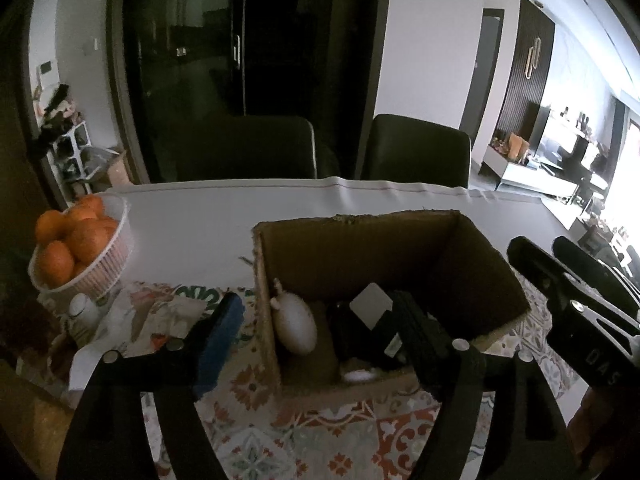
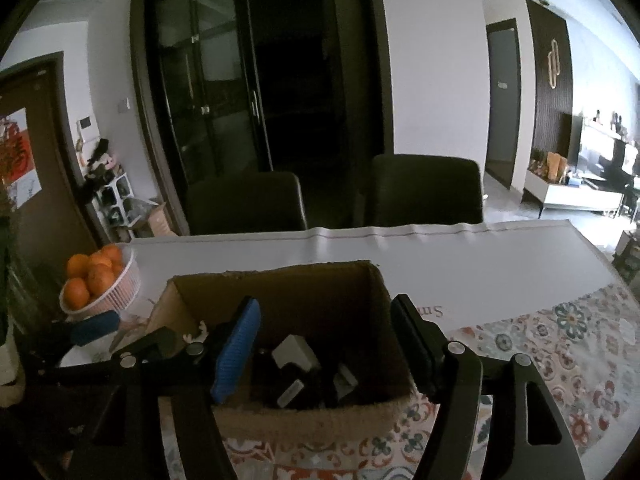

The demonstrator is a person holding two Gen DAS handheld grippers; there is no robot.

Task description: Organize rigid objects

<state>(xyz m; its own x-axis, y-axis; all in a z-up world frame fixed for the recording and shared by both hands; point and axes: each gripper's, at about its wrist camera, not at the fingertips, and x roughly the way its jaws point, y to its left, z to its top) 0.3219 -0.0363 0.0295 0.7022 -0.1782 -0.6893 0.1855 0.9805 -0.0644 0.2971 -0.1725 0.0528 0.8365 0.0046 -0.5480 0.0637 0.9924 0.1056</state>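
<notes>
A table (image 2: 460, 272) with a white runner and a patterned cloth carries an open cardboard box (image 1: 384, 252), set near the front edge, probably for easy reach. Left of it sits a bowl of oranges (image 1: 78, 244). In the box lie a white egg-shaped ornament (image 1: 296, 326), a small white block (image 2: 294, 352) and dark items, apparently already sorted. The left gripper (image 1: 320, 320) and right gripper (image 2: 324, 320) hover over the box, both spread wide and empty.

Two wrist views close above the cardboard box (image 1: 384, 280) (image 2: 288, 300), facing the chairs (image 1: 416, 148), sharing box and table.
</notes>
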